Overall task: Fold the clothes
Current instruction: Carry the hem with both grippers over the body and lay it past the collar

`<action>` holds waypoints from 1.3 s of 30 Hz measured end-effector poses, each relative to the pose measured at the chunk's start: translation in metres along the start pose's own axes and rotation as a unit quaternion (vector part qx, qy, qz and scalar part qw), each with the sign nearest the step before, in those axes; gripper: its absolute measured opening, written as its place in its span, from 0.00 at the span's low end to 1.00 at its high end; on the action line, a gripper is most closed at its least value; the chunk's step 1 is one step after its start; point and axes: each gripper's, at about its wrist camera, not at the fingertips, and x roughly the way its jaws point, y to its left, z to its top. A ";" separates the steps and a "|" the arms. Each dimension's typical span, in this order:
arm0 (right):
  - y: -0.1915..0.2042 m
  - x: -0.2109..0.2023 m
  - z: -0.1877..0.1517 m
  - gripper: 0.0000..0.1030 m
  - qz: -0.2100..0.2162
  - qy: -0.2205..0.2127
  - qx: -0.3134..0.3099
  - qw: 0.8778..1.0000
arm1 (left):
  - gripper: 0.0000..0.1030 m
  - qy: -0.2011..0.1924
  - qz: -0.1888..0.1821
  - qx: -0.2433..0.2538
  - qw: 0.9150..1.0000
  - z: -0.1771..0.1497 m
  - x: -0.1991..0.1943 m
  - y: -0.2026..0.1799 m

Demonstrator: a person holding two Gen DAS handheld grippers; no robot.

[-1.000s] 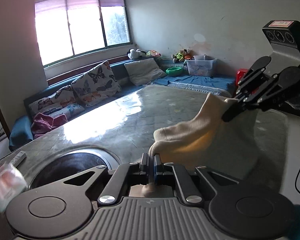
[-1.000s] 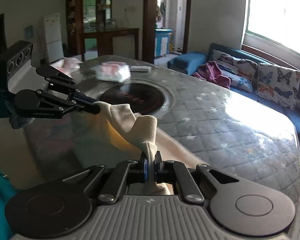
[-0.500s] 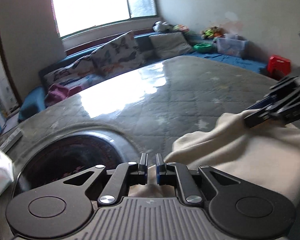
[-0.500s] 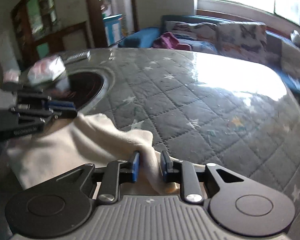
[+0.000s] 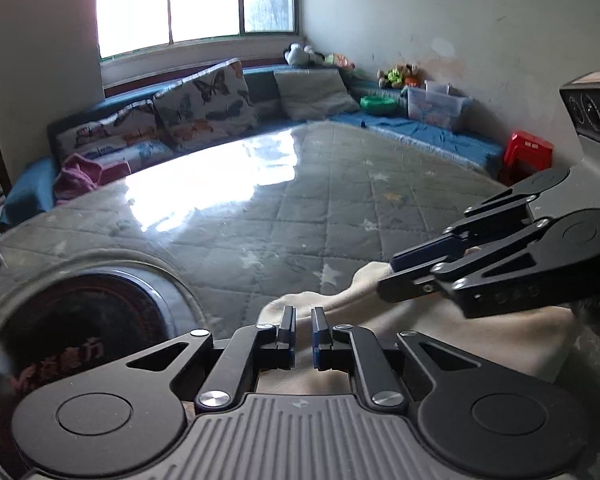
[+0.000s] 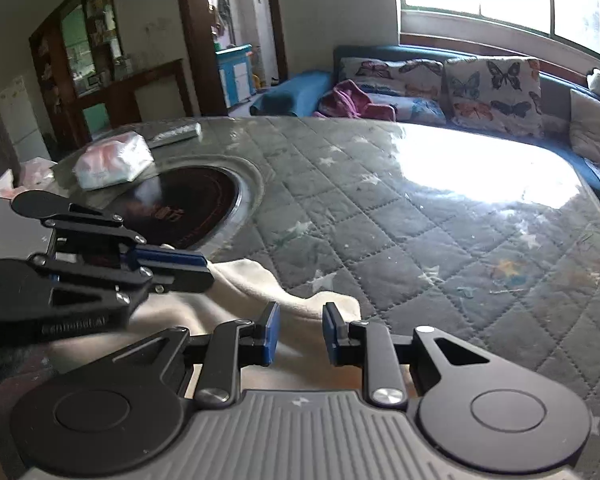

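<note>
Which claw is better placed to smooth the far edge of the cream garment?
Probably the right claw: its open tips sit at the cream garment far edge, beside bare table. The left claw, also open, sits back over the cloth.

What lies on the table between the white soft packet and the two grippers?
In the right wrist view, the round dark inset plate lies between the white soft packet and the left gripper; nearer, the cream cloth garment reaches the right gripper.

A round table [image 6: 420, 216] under a grey quilted, star-printed cover is carrying a cream garment [image 6: 256, 284] lying beneath the right gripper [image 6: 298, 330]; farther off are sitting a white, seemingly tissue, pack [image 6: 112, 162] and a flat grey remote-like bar [image 6: 176, 134].
</note>
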 end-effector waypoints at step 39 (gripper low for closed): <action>-0.022 -0.073 -0.043 0.13 -0.046 -0.026 -0.002 0.999 | 0.16 -0.013 -0.002 0.002 1.000 -0.003 -0.028 -0.032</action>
